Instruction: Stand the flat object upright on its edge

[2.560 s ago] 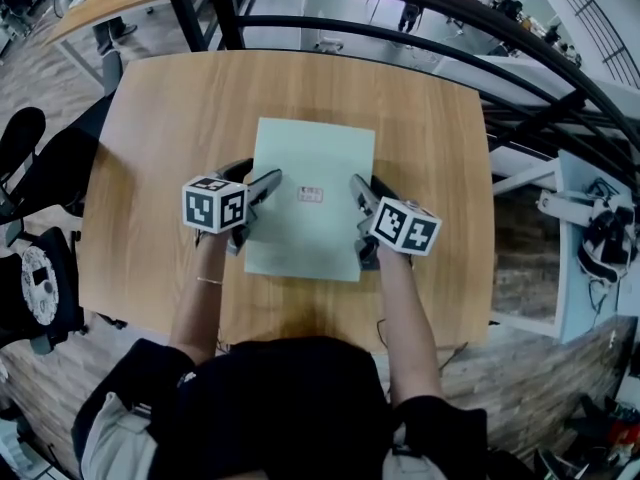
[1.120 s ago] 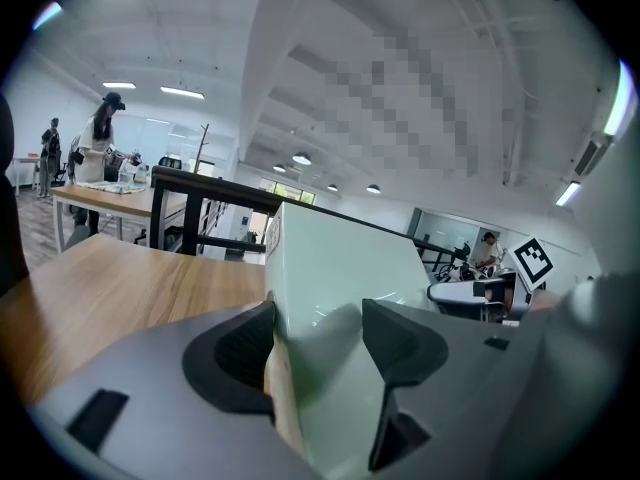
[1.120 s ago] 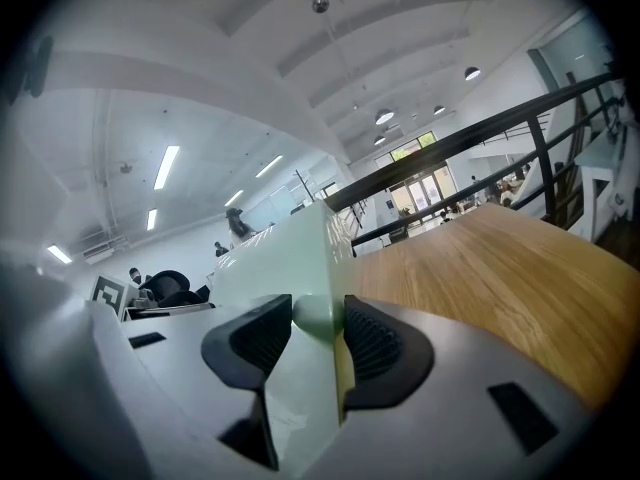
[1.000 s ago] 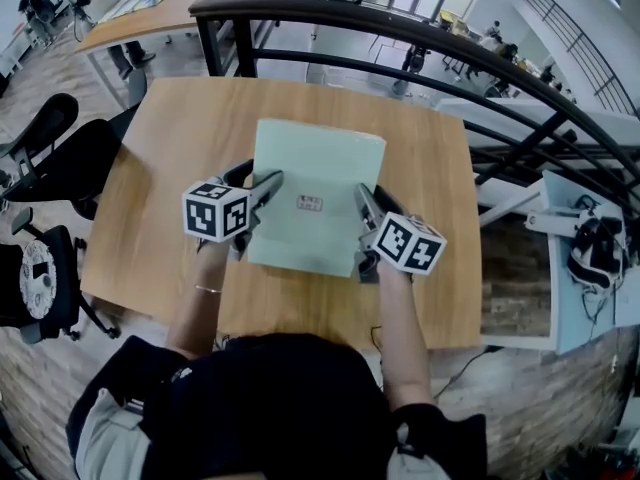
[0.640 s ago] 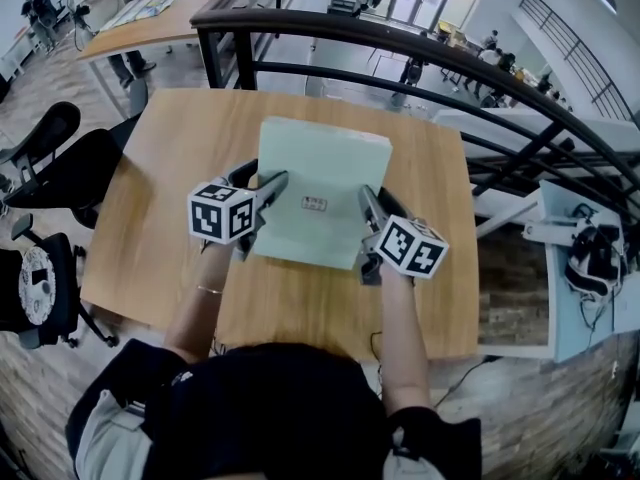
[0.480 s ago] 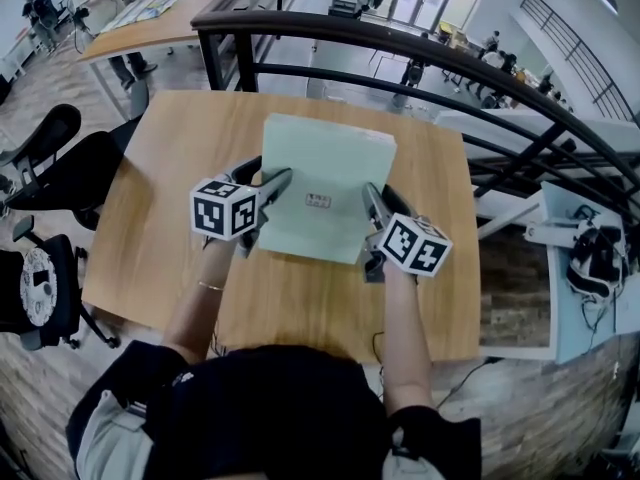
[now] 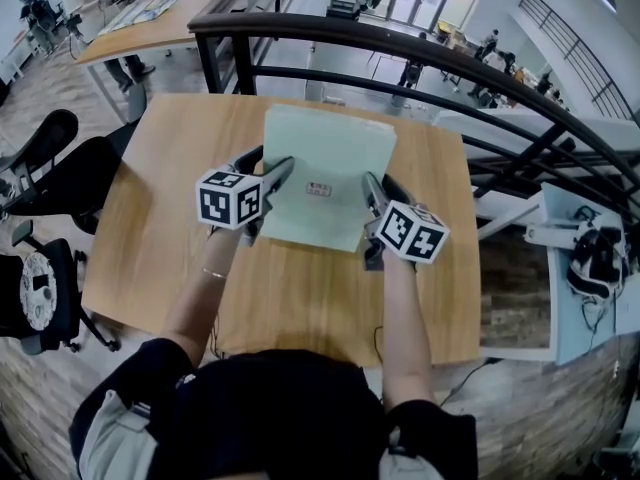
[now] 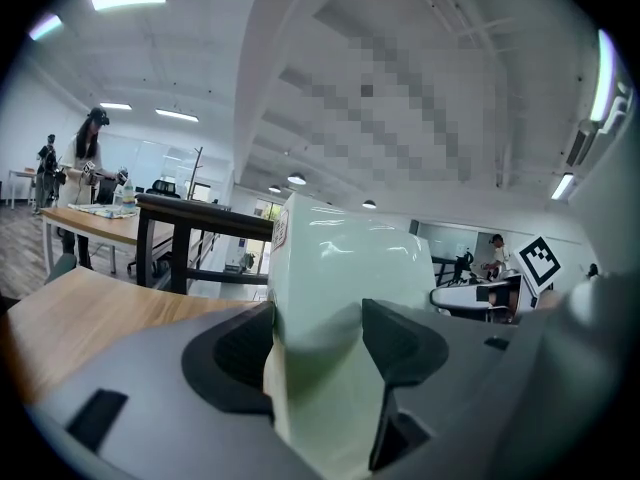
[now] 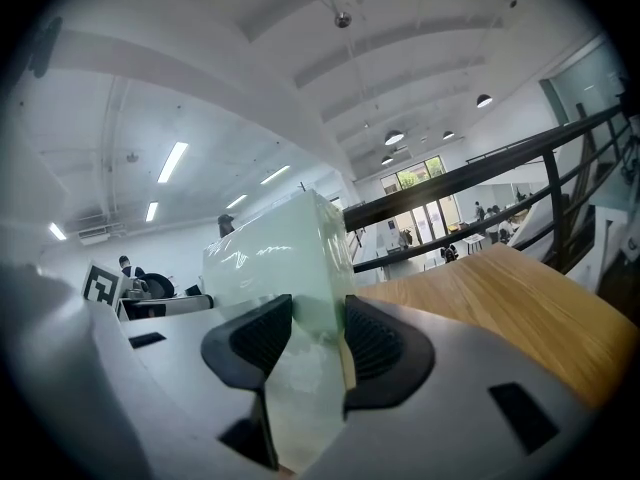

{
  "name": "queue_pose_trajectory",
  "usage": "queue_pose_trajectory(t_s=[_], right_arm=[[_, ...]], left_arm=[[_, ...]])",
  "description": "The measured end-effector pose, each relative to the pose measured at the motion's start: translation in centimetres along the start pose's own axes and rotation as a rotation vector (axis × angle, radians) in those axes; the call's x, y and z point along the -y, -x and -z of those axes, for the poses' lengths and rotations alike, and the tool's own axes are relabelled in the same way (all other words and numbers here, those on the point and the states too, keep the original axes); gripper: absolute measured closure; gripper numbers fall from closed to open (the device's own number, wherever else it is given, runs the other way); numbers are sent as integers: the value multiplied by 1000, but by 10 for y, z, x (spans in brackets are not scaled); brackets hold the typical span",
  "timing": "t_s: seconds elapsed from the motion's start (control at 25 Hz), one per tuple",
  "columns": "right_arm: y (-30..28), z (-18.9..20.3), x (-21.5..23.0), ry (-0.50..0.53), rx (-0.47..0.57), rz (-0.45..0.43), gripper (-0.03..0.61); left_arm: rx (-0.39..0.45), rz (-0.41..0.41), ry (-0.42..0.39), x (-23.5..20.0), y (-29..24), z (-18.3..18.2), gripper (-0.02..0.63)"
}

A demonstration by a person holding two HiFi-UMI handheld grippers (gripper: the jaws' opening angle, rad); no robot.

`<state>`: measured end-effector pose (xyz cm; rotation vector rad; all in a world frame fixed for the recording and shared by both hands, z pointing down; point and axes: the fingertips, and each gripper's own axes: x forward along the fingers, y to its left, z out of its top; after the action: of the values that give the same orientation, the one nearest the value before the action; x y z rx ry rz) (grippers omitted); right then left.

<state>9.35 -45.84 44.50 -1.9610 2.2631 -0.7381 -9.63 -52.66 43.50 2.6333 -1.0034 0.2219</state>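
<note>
The flat object (image 7: 325,173) is a pale green slab with a small label on its face. It is held tilted over the wooden table (image 7: 170,218), its far edge higher than its near edge. My left gripper (image 7: 272,183) is shut on its left edge and my right gripper (image 7: 372,198) on its right edge. In the left gripper view the green slab (image 8: 340,258) rises between the dark pads (image 8: 400,343) of my left gripper (image 8: 318,353). The right gripper view shows the slab (image 9: 275,253) clamped the same way in my right gripper (image 9: 318,343). Whether its near edge touches the table is hidden.
A dark metal railing (image 7: 400,43) runs just beyond the table's far edge. Office chairs (image 7: 45,163) stand off the table's left side. Another desk (image 7: 140,13) with a person beside it is at the far left. The tabletop (image 9: 520,308) extends to my right.
The slab lay flat on the table before; it now stands tilted, far edge raised. Both grippers have moved up and away from me with it.
</note>
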Motion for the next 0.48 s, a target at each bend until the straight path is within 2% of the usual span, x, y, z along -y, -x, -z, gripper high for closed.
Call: queue_pose_trajectory(t_s=[0.48], right_arm=[[-13,-5,-1,16,23,-12,413]], left_arm=[[40,3,-13,-8,-5,-7,328]])
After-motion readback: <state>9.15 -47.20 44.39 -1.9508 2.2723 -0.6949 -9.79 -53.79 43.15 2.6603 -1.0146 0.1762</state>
